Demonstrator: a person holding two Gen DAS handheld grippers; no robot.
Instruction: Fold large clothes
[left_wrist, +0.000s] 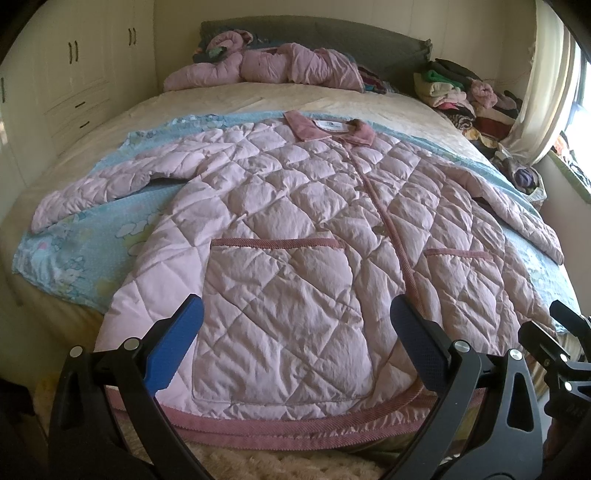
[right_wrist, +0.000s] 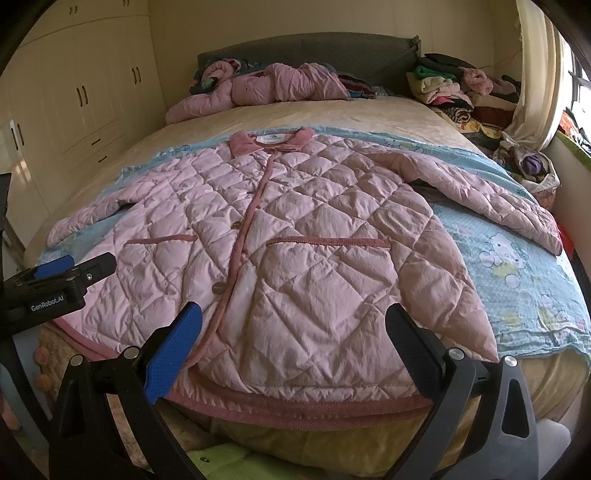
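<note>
Pink quilted jacket (left_wrist: 295, 229) lies spread face up on a blue cartoon-print sheet (left_wrist: 85, 251) across the foot half of the bed (left_wrist: 229, 99), collar (left_wrist: 328, 129) toward the headboard (left_wrist: 314, 33) and hem (left_wrist: 295, 417) at the near edge, where it overhangs slightly. Its front is closed along a darker pink placket, with two visible buttons (right_wrist: 218, 287) in the right wrist view. Both sleeves are stretched outward, the left sleeve (left_wrist: 92, 188) toward the wardrobe side and the right sleeve (right_wrist: 491, 195) toward the window side. Two patch pockets with dark pink trim sit on the lower front.

Left gripper (left_wrist: 293, 325) hovers above the hem over the left pocket (left_wrist: 280, 321), its blue-padded fingers (left_wrist: 173, 347) spread wide and gripping nothing. Right gripper (right_wrist: 293, 328) hovers above the hem over the right pocket (right_wrist: 325, 295), fingers likewise wide apart and empty; whether either one touches the fabric cannot be told. Each gripper shows at the edge of the other's view, the two side by side.

Near the headboard lies a second pink padded garment (left_wrist: 266, 66), crumpled. A pile of mixed clothes (left_wrist: 465, 96) sits at the far corner beside a cream curtain (left_wrist: 546, 92). Cream wardrobe doors (left_wrist: 74, 66) line the wall on the left
</note>
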